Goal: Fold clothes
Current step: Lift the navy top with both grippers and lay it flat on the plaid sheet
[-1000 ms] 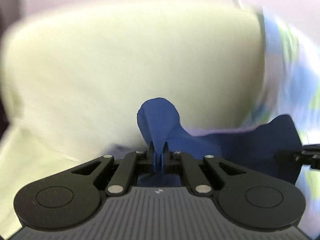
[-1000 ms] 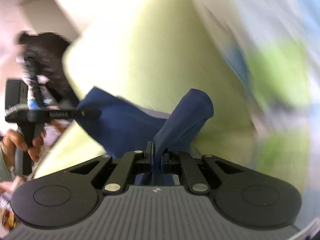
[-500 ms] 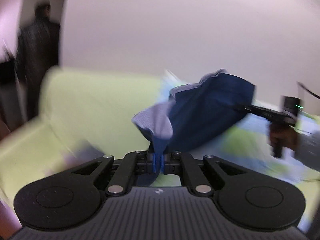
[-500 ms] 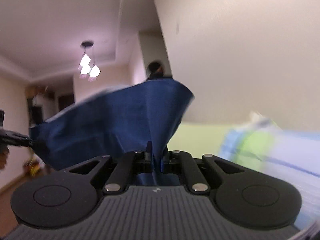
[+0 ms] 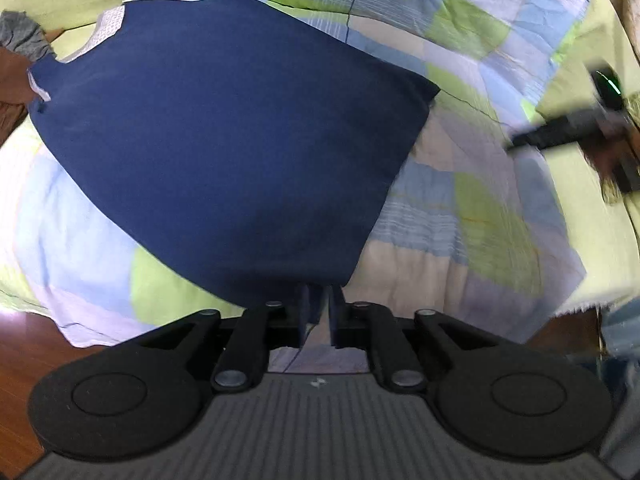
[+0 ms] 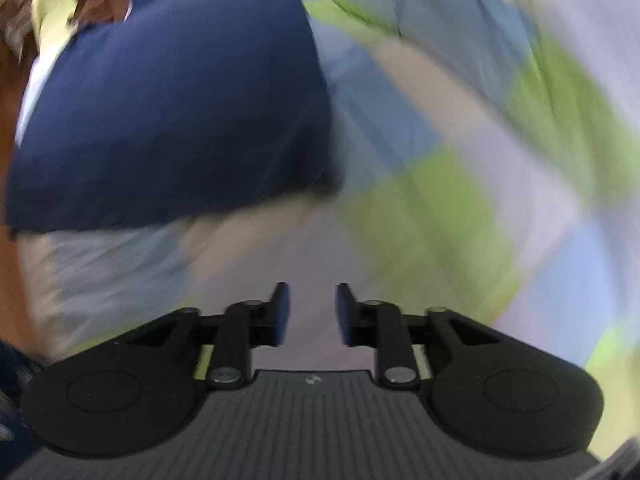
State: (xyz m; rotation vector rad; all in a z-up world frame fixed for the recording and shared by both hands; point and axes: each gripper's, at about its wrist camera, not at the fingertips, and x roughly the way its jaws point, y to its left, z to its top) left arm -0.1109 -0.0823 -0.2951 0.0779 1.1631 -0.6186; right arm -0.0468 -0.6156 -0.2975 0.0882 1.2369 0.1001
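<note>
A navy blue garment lies spread flat on a patchwork quilt, with pale trim at its far left corner. My left gripper sits at the garment's near hem. Its jaws are a little apart and only quilt shows in the gap. My right gripper is open and holds nothing. It hovers over the quilt to the right of the garment, and this view is blurred. In the left wrist view the right gripper shows as a dark blur held by a hand, well clear of the garment's right corner.
The quilt has blue, green and lilac checks and lies over a yellow-green couch. Grey cloth and a brown item lie beyond the garment's far left corner. Wooden floor shows at the lower left.
Both grippers swung the pinched garment up through the air, then down onto the quilt, where it now lies flat. Both have let go, and the right one has pulled away to the right.
</note>
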